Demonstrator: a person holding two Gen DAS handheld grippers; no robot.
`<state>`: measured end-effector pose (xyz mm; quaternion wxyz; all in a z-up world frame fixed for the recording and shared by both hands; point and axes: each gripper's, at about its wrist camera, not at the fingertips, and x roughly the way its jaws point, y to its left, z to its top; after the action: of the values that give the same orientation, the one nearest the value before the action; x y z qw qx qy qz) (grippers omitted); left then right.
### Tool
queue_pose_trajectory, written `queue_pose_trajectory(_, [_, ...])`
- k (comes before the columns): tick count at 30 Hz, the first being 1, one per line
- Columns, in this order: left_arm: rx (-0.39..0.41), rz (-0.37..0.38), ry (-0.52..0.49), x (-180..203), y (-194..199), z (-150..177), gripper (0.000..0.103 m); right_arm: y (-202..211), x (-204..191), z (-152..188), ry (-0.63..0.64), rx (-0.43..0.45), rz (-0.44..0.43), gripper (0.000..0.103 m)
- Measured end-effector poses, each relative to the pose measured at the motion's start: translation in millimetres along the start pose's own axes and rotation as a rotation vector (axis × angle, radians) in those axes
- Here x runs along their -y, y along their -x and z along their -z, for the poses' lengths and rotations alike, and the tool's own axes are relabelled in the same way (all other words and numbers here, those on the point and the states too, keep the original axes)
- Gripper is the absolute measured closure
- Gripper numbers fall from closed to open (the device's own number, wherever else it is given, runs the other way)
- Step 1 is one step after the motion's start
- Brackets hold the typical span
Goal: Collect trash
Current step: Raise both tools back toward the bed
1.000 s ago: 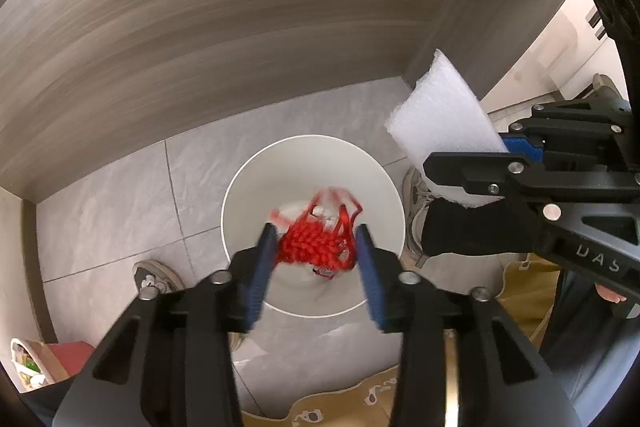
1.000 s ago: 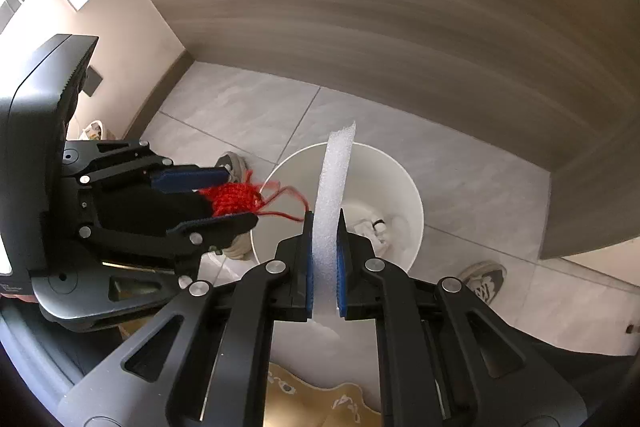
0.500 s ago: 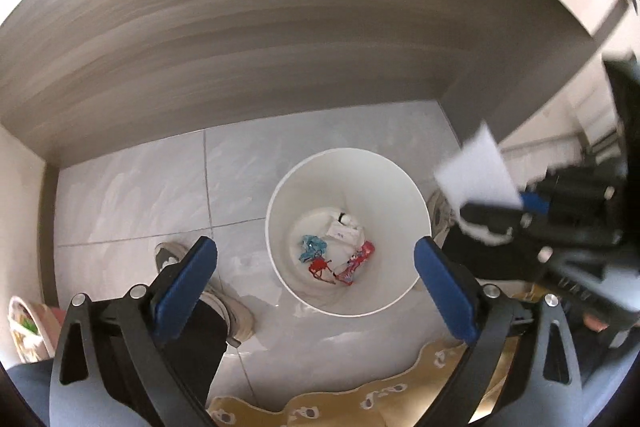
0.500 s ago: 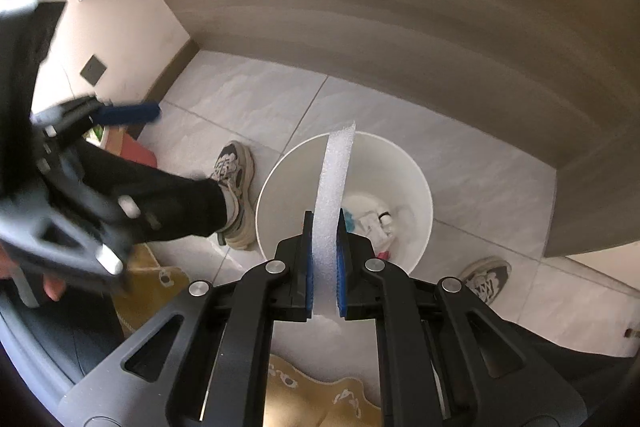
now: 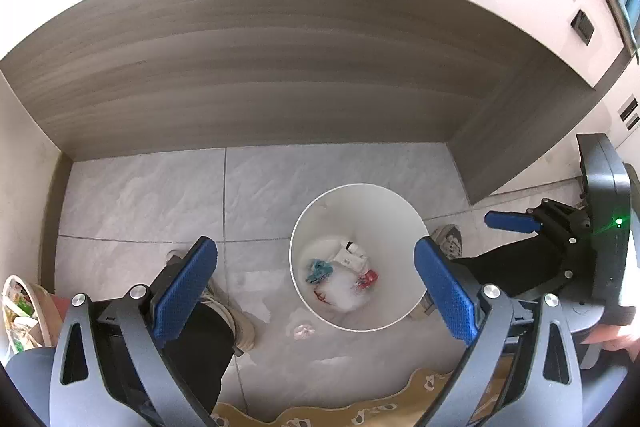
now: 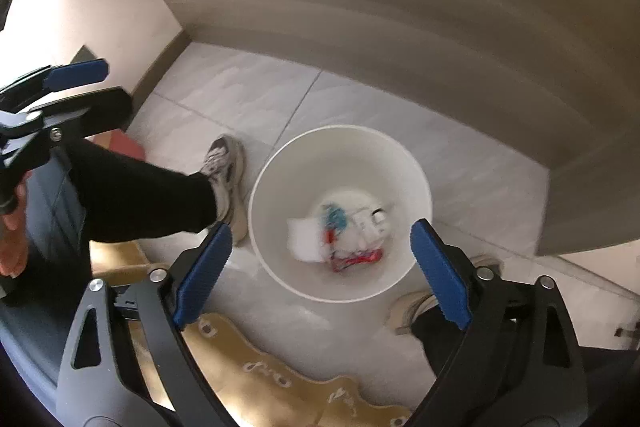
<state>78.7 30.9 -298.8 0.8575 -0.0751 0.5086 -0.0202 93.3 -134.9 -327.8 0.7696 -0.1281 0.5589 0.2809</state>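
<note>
A white round bin (image 5: 396, 199) stands on the grey tiled floor; it also shows in the right wrist view (image 6: 280, 171). Inside lie a white foam sheet (image 6: 304, 241), a teal scrap (image 5: 318, 269), a red wrapper (image 6: 360, 259) and a white packet (image 5: 352, 259). My left gripper (image 5: 316, 291) is open and empty, held above the bin's left rim. My right gripper (image 6: 320, 267) is open and empty, directly above the bin. A small white-pink scrap (image 5: 303, 330) lies on the floor in front of the bin.
A grey wood-grain panel (image 5: 260, 75) backs the floor recess. The person's shoes (image 6: 228, 171) stand on both sides of the bin. A yellow patterned mat (image 6: 256, 359) lies near the bottom edge. A bag (image 5: 20, 311) sits at the far left.
My right gripper opened and the white foam sheet fell into the bin. My left gripper dropped the red yarn into the bin earlier, opened wide and drew back to the left.
</note>
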Motion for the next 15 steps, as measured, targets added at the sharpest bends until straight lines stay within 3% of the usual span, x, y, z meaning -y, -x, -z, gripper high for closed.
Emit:
queue_pose_trajectory(3, [0.020,0.004,-0.003,0.1,6.9,0.2,0.006,6.6,3.2,1.1,-0.018,0.022,0.017,0.006])
queue_pose_trajectory(8, [0.071,-0.001,-0.008,3.9,24.8,1.8,0.006,40.7,10.1,2.4,-0.050,0.146,0.034,0.006])
queue_pose_trajectory(15, [0.161,0.010,-0.023,13.3,72.0,-5.1,0.006,116.8,2.5,6.0,-0.091,0.376,0.095,0.005])
